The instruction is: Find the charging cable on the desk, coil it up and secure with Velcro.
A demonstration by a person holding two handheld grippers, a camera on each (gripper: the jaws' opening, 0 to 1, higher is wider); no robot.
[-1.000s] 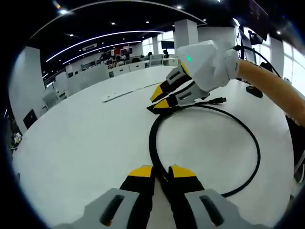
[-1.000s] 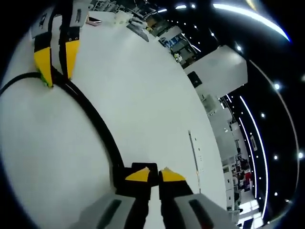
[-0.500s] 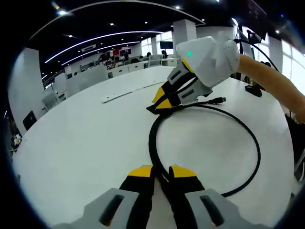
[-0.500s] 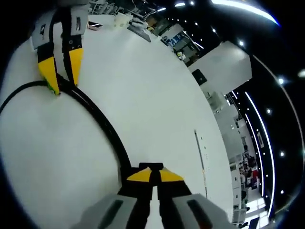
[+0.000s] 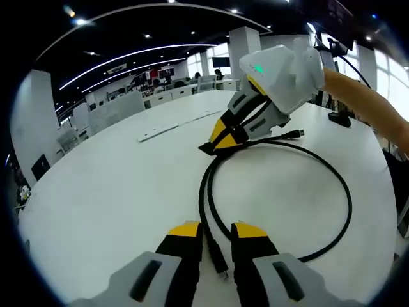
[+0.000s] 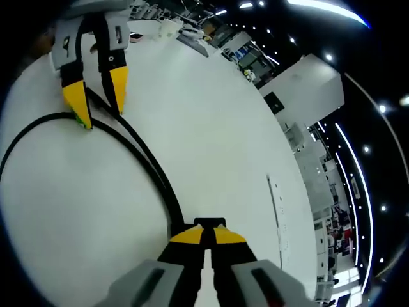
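Your left gripper (image 5: 216,231) has its jaws apart, with the cable (image 5: 342,192) end lying loose in the gap between the yellow tips, not pinched. In the right gripper view that same gripper (image 6: 99,89) shows at upper left, tips spread with the cable passing between them. Your right gripper (image 6: 206,235) has its jaws together, clamped on the cable where two strands meet just ahead of the tips. In the left gripper view the right gripper (image 5: 225,135) comes in from the upper right, tips down at the table (image 5: 96,192) on the far side of the loop, an arm (image 5: 364,105) behind it. The cable lies as one big black loop on the white table, doubled along the left side, one plug (image 5: 295,134) poking out past the right gripper. A thin white strip (image 5: 172,126) lies farther back on the table. Beyond it, open office with desks and ceiling lights.
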